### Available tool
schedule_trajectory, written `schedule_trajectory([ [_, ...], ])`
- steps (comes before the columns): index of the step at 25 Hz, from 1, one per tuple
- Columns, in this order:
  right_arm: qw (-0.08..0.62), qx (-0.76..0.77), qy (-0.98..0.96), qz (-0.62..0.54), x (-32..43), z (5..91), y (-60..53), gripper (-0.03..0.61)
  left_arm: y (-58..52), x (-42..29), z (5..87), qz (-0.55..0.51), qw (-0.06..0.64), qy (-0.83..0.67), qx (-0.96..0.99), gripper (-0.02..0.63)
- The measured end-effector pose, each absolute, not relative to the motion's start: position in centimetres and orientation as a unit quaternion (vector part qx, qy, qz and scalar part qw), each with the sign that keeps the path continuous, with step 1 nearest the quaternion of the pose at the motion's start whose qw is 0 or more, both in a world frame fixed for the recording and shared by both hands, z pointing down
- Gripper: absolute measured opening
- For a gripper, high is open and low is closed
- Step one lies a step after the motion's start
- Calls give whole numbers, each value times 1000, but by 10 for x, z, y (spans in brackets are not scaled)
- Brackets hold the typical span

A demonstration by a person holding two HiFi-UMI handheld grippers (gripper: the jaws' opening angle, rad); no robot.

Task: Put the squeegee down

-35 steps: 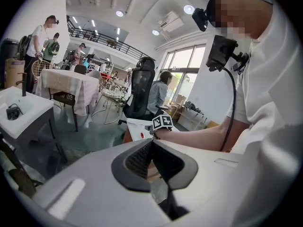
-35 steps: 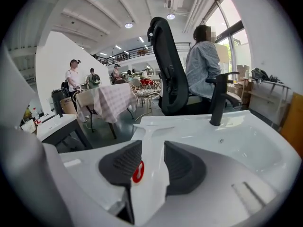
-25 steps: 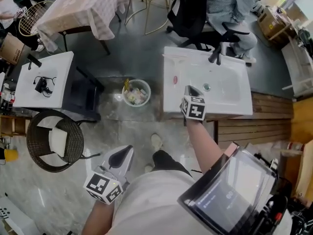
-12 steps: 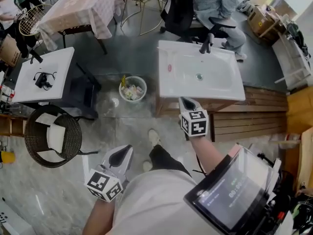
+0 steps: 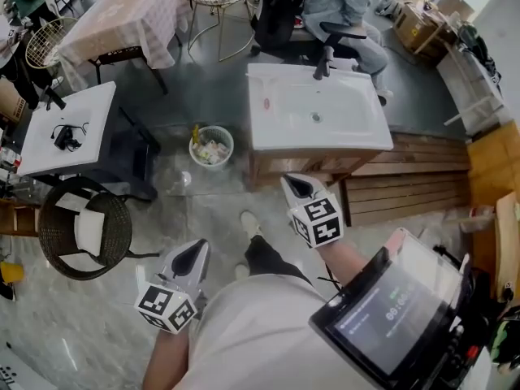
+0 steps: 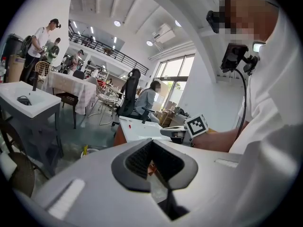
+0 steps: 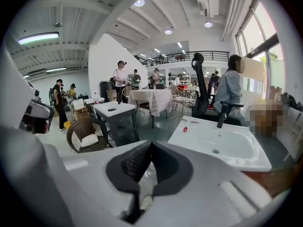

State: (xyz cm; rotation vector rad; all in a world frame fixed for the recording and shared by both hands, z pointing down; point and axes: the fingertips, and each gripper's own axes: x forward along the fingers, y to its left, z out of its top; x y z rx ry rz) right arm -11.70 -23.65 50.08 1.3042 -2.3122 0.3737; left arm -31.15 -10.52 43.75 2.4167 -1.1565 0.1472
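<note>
The white washbasin (image 5: 284,132) stands ahead of me, with a black tap (image 5: 324,62) at its far edge and a small red mark (image 5: 265,102) on its left side. A pale squeegee seems to lie at the basin's far left corner (image 5: 265,75), too small to make out well. My right gripper (image 5: 291,184) hangs in front of the basin, short of its near edge, shut and empty. Lower left, close to my body, my left gripper (image 5: 195,252) is over the floor, also shut with nothing in it. The right gripper view looks across the basin (image 7: 227,148).
A waste bin (image 5: 211,146) with rubbish stands left of the basin. A wicker chair (image 5: 85,226) and a second white basin stand (image 5: 69,128) are at the left. Wooden pallets (image 5: 406,177) lie to the right. A person sits on an office chair (image 5: 341,6) behind the basin.
My right gripper has drawn back from over the basin's front edge to a spot in front of it. The basin now lies farther off, and the left gripper has shifted with my body.
</note>
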Motion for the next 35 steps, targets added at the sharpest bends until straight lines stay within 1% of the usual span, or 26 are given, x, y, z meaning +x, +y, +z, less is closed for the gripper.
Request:
schedule_trajectory([
  [10, 226, 422, -872, 102, -153, 483, -181, 2, -86, -311, 436, 54, 225, -417, 879, 8],
  [24, 219, 388, -892, 74, -184, 462, -160, 2, -68, -325, 434, 52, 219, -424, 877, 8],
  [35, 229, 370, -898, 61, -196, 453, -146, 2, -50, -330, 439, 53, 225, -434, 871, 8],
])
